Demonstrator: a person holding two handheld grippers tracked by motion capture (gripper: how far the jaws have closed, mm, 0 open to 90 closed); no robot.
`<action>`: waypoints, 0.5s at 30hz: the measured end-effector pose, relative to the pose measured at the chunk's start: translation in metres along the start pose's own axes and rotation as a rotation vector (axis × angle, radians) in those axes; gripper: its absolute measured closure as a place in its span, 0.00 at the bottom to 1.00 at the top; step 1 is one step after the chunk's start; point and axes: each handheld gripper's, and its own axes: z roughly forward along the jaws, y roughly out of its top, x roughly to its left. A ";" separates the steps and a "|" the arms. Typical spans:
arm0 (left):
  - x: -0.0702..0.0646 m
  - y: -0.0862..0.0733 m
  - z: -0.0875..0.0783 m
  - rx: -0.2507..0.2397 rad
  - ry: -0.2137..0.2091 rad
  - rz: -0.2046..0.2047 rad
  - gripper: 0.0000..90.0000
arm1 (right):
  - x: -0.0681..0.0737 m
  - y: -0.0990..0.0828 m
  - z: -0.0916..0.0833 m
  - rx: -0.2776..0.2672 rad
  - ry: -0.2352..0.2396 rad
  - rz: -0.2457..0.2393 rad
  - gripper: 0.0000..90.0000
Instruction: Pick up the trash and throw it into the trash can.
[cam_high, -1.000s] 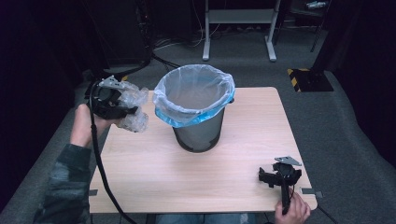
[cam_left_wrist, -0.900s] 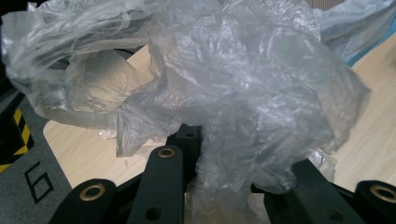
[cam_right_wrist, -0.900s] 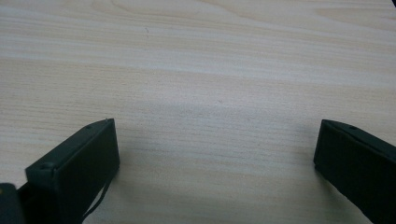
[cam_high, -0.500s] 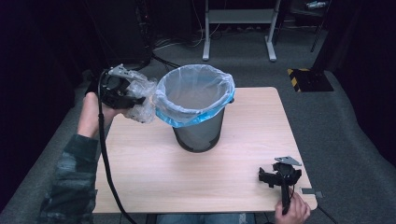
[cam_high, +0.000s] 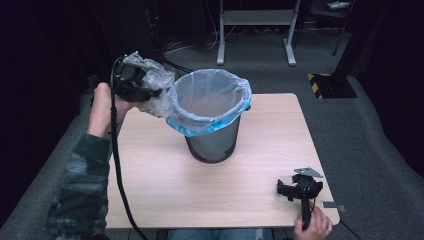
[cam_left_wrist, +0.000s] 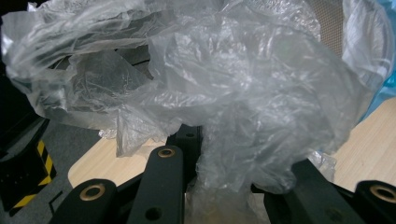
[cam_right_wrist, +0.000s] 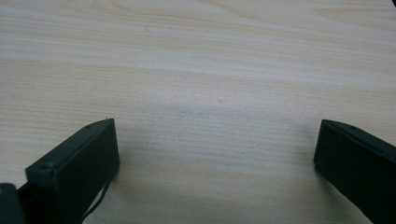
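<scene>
Crumpled clear plastic film (cam_left_wrist: 219, 93) is held bunched between the jaws of the left hand-held gripper (cam_high: 134, 82), which is raised above the left far corner of the light wooden surface (cam_high: 150, 175) and gripped by the person's left hand (cam_high: 105, 107). In the left gripper view the film billows up and out from the black jaws, hiding most of what lies behind it. In the high view the wad is seen touching or just beside the left rim of a black mesh waste bin (cam_high: 212, 145), which is lined with a translucent bag with a blue edge (cam_high: 210, 97) folded over its rim. The bin stands upright near the middle of the surface. Well apart, at the near right corner, the right hand-held gripper (cam_high: 299, 189) is rested low on the surface, its jaws spread wide with nothing between them.
</scene>
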 end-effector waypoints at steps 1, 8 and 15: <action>-0.001 0.002 0.001 0.000 -0.002 0.002 0.82 | 0.000 0.000 0.000 0.000 0.000 0.000 0.00; -0.006 0.022 0.011 -0.007 -0.025 0.032 0.82 | 0.000 0.000 0.000 -0.002 -0.001 0.007 0.00; -0.015 0.040 0.025 -0.009 -0.063 0.055 0.82 | 0.001 0.000 0.000 0.000 0.002 0.008 0.00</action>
